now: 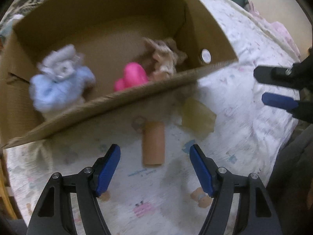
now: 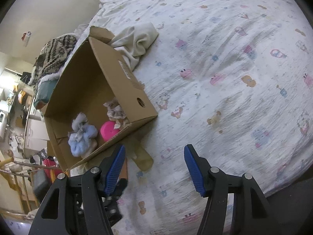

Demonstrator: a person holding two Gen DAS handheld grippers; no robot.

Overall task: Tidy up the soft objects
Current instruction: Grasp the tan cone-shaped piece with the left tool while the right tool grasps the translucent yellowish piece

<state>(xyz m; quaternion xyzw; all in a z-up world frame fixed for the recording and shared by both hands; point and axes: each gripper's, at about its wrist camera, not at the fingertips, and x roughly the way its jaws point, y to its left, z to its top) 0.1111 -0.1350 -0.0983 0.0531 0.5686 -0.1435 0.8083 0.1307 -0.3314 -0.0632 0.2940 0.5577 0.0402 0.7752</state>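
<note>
A: Nearest you, your left gripper (image 1: 154, 168) has its ribbed blue pads (image 1: 106, 172) apart with nothing between them, above the printed bedsheet (image 1: 244, 117).

B: And just past them?

A: A smooth tan cylinder (image 1: 153, 144) lies on the sheet, with a pale yellowish translucent piece (image 1: 197, 115) beside it, both just outside the cardboard box (image 1: 97, 29).

B: Your right gripper (image 2: 154, 169)?

A: Fingers apart too, empty, over the crinkled sheet near the box's corner.

B: The soft things?

A: Inside the box: a fluffy blue-and-grey plush (image 1: 58, 80) on the left, a glossy pink rounded toy (image 1: 133, 76) in the middle, a shaggy beige plush (image 1: 164, 58) against the right wall. A rumpled cream cloth (image 2: 137, 41) lies beyond the box.
</note>
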